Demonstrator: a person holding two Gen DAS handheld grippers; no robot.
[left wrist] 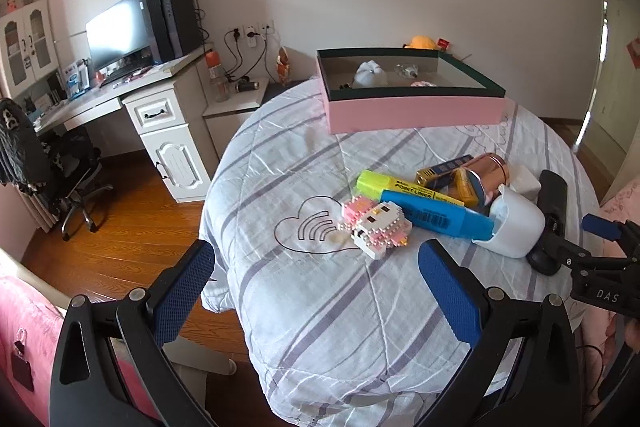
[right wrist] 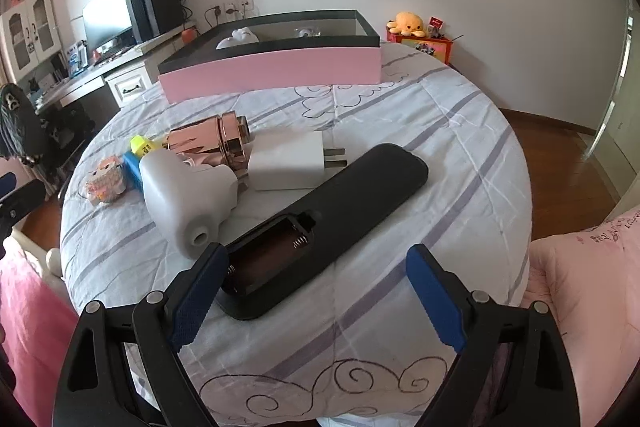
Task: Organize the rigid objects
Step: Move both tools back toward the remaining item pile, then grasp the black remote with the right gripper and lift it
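On the striped bedspread [right wrist: 400, 147], going from the left, the left gripper [left wrist: 316, 275] is hovering with its jaws spread apart and nothing between them, pointing toward a pink-and-white brick figure [left wrist: 376, 227]. Just right of that figure, a yellow highlighter [left wrist: 396, 185] and a blue highlighter [left wrist: 436, 215] are lying crossed, touching a rose-gold cylinder [right wrist: 208, 145], a white hollow plastic piece [right wrist: 184, 195] and a white plug adapter [right wrist: 290, 161]. Further right, a black remote control [right wrist: 328, 223] is lying back-up with its battery bay uncovered. The right gripper [right wrist: 312, 295] is standing wide apart over the remote's near end, its left pad just beside the remote's edge, gripping nothing. At the far side, the pink storage box [right wrist: 272, 71] is sitting with a few items already inside.

I am thinking the remote is the next pick. Closing across the open bay could let the pads slip on the thin walls, and the soft bedding could let it tip away. The white plastic piece is lying just beside it, so a careless lift may be knocking the pile.
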